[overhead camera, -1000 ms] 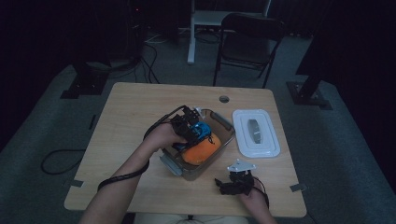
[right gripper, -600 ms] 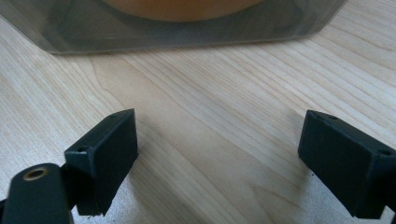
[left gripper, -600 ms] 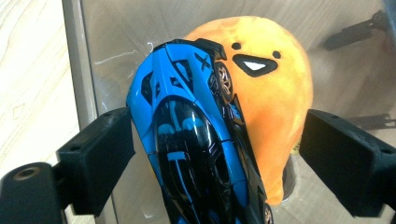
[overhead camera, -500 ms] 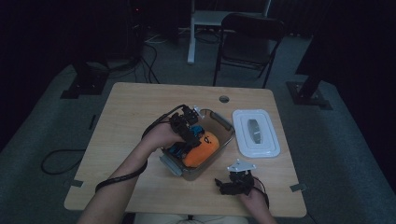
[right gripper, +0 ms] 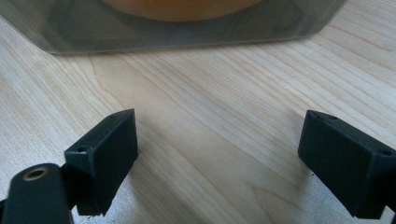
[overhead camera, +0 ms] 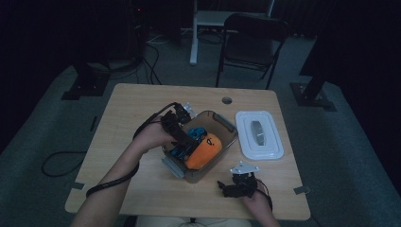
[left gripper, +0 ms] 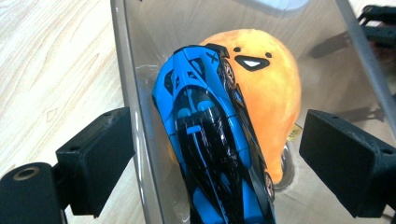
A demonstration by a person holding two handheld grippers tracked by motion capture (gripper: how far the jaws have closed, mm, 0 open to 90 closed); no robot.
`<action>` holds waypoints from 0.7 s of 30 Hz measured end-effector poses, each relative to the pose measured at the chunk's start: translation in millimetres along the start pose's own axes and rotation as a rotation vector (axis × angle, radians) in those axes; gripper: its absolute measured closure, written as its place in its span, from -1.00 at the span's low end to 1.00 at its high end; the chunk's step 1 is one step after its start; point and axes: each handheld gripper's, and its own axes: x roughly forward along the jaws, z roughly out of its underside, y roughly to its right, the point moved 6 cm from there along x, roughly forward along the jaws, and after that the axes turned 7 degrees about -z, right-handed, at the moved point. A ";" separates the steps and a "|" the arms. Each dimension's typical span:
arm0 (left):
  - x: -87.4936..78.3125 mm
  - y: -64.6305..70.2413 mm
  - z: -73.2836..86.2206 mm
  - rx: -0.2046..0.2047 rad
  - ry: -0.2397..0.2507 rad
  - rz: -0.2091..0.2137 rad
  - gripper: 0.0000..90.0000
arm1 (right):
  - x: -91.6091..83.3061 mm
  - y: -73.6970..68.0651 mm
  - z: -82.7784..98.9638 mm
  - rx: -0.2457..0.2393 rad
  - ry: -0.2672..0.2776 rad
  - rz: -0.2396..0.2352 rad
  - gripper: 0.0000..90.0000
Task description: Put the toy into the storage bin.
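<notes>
with the left hand-held gripper (left gripper: 219, 154) just spread apart over it, the car (left gripper: 212, 140) looks light, stiff, perhaps slick; grip its sides.

Tabletop, light wood, rectangular.
On the tabletop (overhead camera: 137, 106): a clear plastic bin (overhead camera: 227, 124) near centre; its white lid (overhead camera: 260, 135) flat just to the right, apart; the right gripper (overhead camera: 227, 188) resting at the near edge.
</notes>
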 end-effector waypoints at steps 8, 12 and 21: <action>-5.8 -15.5 17.6 -0.018 0.023 -0.033 -0.76 | 0.0 0.1 0.0 0.000 0.000 0.000 -0.74; -6.4 -25.6 28.0 -0.045 0.060 -0.058 -0.76 | 0.0 0.4 -0.2 -0.002 0.000 -0.001 -0.75; 1.6 -44.0 52.4 -0.099 0.090 -0.078 -0.76 | -0.1 1.2 -0.2 0.004 -0.002 0.004 -0.75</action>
